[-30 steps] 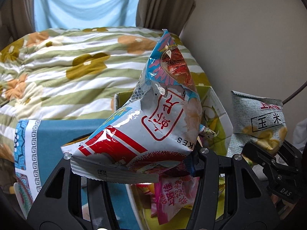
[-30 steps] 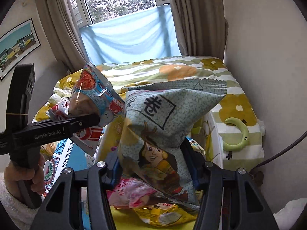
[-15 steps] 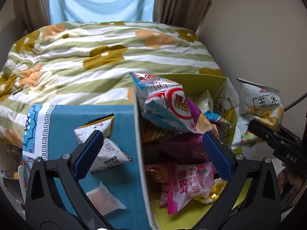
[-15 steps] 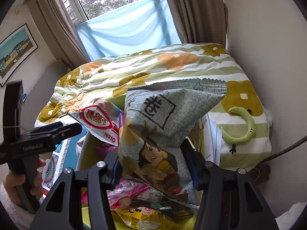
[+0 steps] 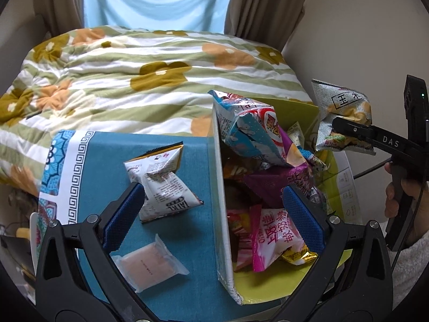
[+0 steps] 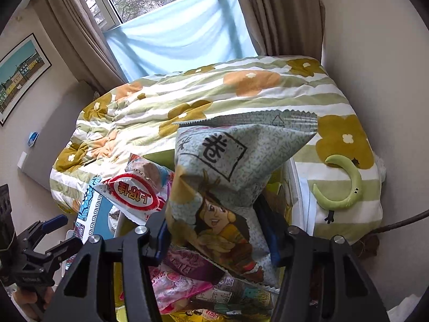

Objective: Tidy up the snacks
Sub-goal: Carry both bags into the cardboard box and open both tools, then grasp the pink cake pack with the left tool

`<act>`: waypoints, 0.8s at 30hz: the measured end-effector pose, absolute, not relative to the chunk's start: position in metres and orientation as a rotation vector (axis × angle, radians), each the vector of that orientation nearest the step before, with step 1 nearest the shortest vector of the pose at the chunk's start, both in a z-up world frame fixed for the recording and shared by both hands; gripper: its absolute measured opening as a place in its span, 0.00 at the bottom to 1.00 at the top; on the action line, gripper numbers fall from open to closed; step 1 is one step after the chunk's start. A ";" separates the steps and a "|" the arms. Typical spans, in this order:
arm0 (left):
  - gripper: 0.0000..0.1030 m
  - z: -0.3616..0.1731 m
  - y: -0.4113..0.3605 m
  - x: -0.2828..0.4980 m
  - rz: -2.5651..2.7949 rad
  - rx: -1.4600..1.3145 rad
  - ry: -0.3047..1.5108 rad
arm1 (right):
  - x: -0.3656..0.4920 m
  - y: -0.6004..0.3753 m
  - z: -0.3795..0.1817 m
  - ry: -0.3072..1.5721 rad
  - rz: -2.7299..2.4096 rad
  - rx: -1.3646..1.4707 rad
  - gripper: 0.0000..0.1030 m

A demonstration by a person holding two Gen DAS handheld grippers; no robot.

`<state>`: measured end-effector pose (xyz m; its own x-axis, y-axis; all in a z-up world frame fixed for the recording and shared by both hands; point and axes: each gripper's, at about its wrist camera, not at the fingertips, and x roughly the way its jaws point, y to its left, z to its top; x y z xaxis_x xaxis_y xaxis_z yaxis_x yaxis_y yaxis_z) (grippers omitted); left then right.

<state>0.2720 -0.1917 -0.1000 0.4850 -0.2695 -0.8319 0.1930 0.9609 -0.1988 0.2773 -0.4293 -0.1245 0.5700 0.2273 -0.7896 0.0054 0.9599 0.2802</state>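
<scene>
My left gripper (image 5: 214,214) is open and empty, straddling the white left wall of a yellow-green snack box (image 5: 224,204). The blue-and-red shrimp chip bag (image 5: 249,131) lies on top of several snacks in the box; it also shows in the right wrist view (image 6: 134,193). A white snack bag (image 5: 161,182) and a pale pink packet (image 5: 150,265) lie on the blue cloth (image 5: 195,281) left of the box. My right gripper (image 6: 218,230) is shut on a grey-green corn snack bag (image 6: 230,182), held above the box's right side; that bag shows too in the left wrist view (image 5: 340,115).
A floral striped quilt (image 5: 134,67) covers the bed behind the box. A green crescent toy (image 6: 346,182) lies on the quilt to the right. The wall (image 5: 362,26) is close on the right, curtains and window behind.
My left gripper opened and let go of the shrimp chip bag, which now rests in the box. The left gripper drew back and down. My right gripper still holds the corn snack bag.
</scene>
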 end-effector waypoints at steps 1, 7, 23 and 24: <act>0.99 -0.100 -0.189 0.271 -0.277 -0.086 1.027 | 0.281 -0.429 -0.127 0.963 0.138 0.273 0.51; 0.99 -0.099 -0.176 0.261 -0.231 -0.101 1.019 | 0.282 -0.430 -0.134 0.929 0.151 0.334 0.94; 0.99 -0.099 -0.117 0.212 -0.143 -0.155 1.001 | 0.226 -0.392 -0.113 0.864 0.265 0.205 0.95; 0.99 -0.100 -0.113 0.211 -0.145 -0.156 1.001 | 0.222 -0.388 -0.109 0.853 0.262 0.193 0.95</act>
<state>0.2105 -0.1135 -0.0999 0.5320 -0.1924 -0.8246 0.0496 0.9793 -0.1965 0.2218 -0.3883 -0.1094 0.6290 0.3043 -0.7154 -0.1506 0.9505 0.2720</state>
